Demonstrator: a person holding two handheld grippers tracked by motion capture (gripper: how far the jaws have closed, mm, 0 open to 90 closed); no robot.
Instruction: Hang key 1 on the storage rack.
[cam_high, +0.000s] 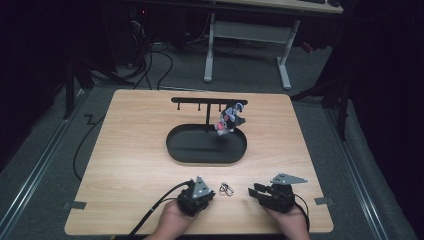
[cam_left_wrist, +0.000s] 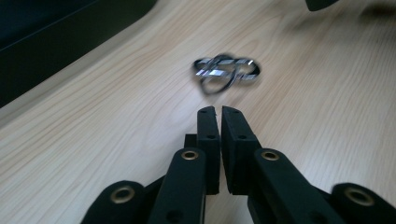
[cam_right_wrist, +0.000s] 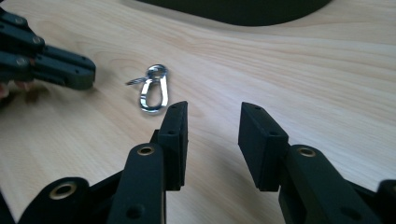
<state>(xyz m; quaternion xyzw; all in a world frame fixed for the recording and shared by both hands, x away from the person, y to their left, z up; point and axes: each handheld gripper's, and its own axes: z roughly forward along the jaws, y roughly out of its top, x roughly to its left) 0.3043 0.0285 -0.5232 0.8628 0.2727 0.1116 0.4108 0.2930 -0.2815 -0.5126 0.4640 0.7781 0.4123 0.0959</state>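
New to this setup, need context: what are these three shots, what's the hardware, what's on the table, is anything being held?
There is no robot arm here. A person holds a hand-operated tool with two black jaws in each hand.

The high view looks down on the wooden table: the left gripper and right gripper sit near its front edge. The other two pictures come from cameras riding on each gripper, looking along its own jaws.

Between the grippers lies a small metal clip with a key ring, bare on the wood. Farther back stands a black oval tray with a hook rack, from which a colourful keychain hangs.

Nothing is held: the left jaws are almost shut on nothing, the right jaws stand open.
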